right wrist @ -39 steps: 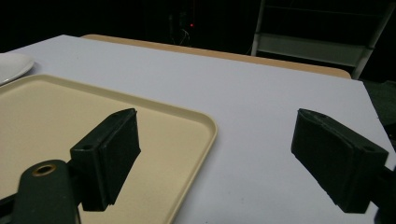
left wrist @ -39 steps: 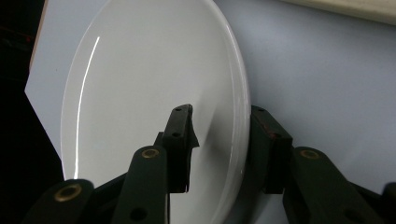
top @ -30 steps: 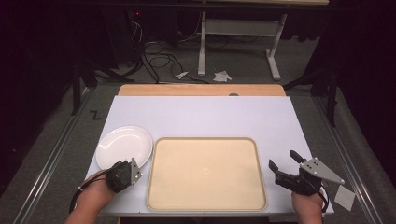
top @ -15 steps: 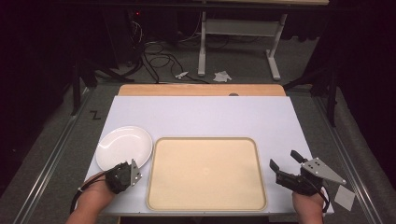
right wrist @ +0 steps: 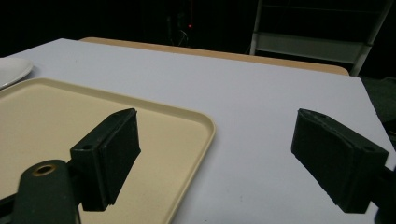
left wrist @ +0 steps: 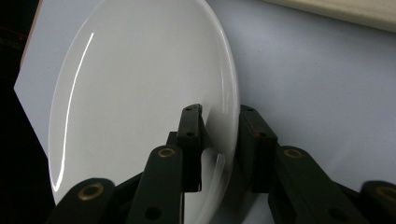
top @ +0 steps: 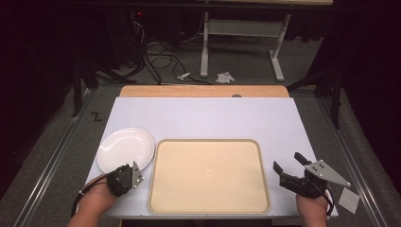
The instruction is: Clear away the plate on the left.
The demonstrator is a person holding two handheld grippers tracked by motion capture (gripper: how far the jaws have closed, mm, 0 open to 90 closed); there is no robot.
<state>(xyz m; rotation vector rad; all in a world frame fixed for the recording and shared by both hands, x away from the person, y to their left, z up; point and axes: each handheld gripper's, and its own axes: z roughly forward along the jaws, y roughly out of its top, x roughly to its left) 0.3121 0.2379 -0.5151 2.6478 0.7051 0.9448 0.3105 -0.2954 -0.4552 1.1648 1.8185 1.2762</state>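
Observation:
A white plate (top: 125, 149) lies at the front left of the table, just left of a beige tray (top: 208, 175). My left gripper (top: 127, 169) reaches the plate's near rim from below. In the left gripper view its jaws straddle the rim of the plate (left wrist: 130, 93), one pad on the upper face and one under the edge; the left gripper (left wrist: 219, 116) has just been closing and now grips it. My right gripper (top: 287, 161) hovers at the tray's right side, open and with nothing in it. In its own view the right gripper (right wrist: 217, 116) frames the corner of the tray (right wrist: 70, 121).
A white mat (top: 203, 118) covers the table, with a bare wooden strip (top: 203, 91) at the far edge. A small paper slip (top: 349, 199) lies at the front right corner. Cables and a table frame (top: 241, 28) stand on the dark floor beyond.

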